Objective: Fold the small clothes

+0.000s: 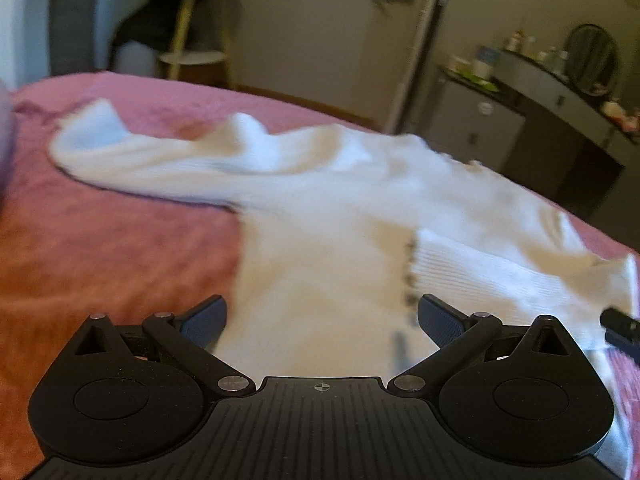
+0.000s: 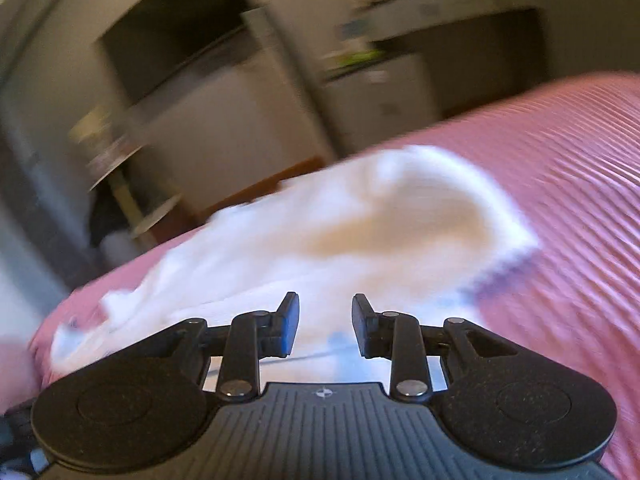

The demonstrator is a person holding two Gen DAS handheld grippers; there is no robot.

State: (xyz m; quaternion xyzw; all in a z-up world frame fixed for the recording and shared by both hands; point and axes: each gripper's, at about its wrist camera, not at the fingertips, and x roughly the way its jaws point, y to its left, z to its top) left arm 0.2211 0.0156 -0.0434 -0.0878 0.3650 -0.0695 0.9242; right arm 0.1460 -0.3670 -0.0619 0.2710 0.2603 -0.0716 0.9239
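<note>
Nearest to us in the left wrist view, our left tool (image 1: 322, 318) stands wide, its blue-padded fingers (image 1: 204, 322) spread well apart with nothing pinched. White cloth lies in the gap under them, but we cannot tell whether the pads touch it.

That cloth is the white garment (image 1: 340, 208), a small knit top lying on the pink bed cover (image 1: 100, 248). One sleeve (image 1: 132, 156) runs away to the left across the cover, its cuff a little rumpled. On the right, a ribbed part is laid over the body, and a short row of dark marks runs down the fabric beside it. A dark tip of the other tool pokes in at the right edge.

Over in the right wrist view, our right tool (image 2: 325, 328) shows a narrow gap between its fingers (image 2: 290, 328), and nothing is between them. The picture is heavily blurred. The garment (image 2: 340, 232) lies just ahead of it on the striped pink cover (image 2: 580, 200).

Beyond the bed, we see a small wooden shelf stand (image 1: 196, 28), a tall pale cabinet (image 1: 320, 36), and a counter (image 1: 560, 92) crowded with bottles, beside a round dark mirror.
</note>
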